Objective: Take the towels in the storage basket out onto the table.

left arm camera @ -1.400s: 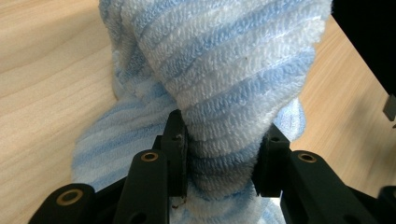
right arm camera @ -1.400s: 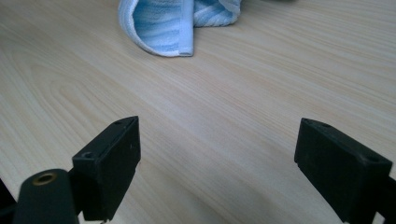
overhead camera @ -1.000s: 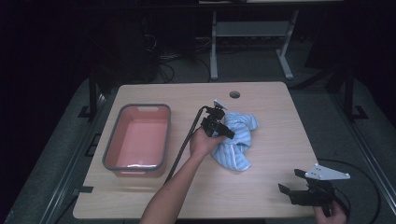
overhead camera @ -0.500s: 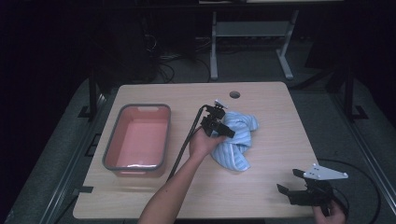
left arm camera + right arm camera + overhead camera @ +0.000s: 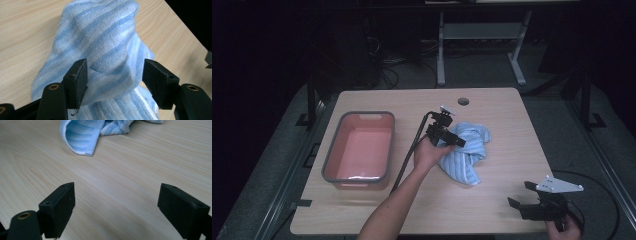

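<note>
A crumpled towel with blue and white stripes [image 5: 472, 152] lies right of the table's middle. My left gripper [image 5: 458, 141] is over its left part, held by a hand. In the left gripper view the jaws have just been opening and a raised fold of the towel [image 5: 105, 37] stands between them. The left pad [image 5: 81, 80] brushes the fold and the right pad [image 5: 156, 82] is clear of it, so my left gripper [image 5: 115, 75] is open. My right gripper [image 5: 520, 195] rests near the front right corner. In its own view it [image 5: 116, 202] stands wide open over bare wood, with the towel's edge [image 5: 82, 135] farther off.
A pink tub with a grey rim [image 5: 331, 155] stands on the left half of the wooden table [image 5: 502, 110]. A round cable hole [image 5: 463, 101] sits near the far edge. The left gripper's cable [image 5: 409, 155] runs back along the forearm. Dark floor and a metal stand surround the table.
The left gripper's jaws have spread apart over the towel, letting go of the fold. The right gripper has kept still.
</note>
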A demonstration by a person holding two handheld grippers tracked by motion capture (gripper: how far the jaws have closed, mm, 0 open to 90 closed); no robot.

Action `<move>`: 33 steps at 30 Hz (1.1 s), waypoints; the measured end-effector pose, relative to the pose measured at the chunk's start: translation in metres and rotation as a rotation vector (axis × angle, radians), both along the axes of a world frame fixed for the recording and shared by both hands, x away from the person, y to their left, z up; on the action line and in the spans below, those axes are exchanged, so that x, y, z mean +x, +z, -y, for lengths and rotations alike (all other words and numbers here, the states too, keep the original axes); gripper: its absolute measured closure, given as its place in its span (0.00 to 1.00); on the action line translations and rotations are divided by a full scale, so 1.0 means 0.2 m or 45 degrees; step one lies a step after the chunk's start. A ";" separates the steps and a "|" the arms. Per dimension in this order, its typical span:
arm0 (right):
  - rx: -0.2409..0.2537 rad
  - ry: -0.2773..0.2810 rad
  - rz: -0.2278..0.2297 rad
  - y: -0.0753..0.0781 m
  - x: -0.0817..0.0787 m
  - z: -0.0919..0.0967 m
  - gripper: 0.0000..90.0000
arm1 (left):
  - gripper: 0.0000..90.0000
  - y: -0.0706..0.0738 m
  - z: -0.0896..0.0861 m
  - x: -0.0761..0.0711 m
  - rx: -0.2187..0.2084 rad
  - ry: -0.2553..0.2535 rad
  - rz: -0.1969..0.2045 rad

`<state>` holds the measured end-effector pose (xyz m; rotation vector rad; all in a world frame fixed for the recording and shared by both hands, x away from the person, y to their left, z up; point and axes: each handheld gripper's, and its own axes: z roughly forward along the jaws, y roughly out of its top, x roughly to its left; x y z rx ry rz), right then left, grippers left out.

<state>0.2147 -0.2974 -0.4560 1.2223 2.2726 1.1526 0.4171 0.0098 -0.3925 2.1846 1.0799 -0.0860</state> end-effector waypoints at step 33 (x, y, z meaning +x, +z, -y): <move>-0.020 0.000 -0.002 -0.01 0.00 0.00 0.16 | 0.31 0.02 -0.22 -0.14 -0.015 0.023 0.044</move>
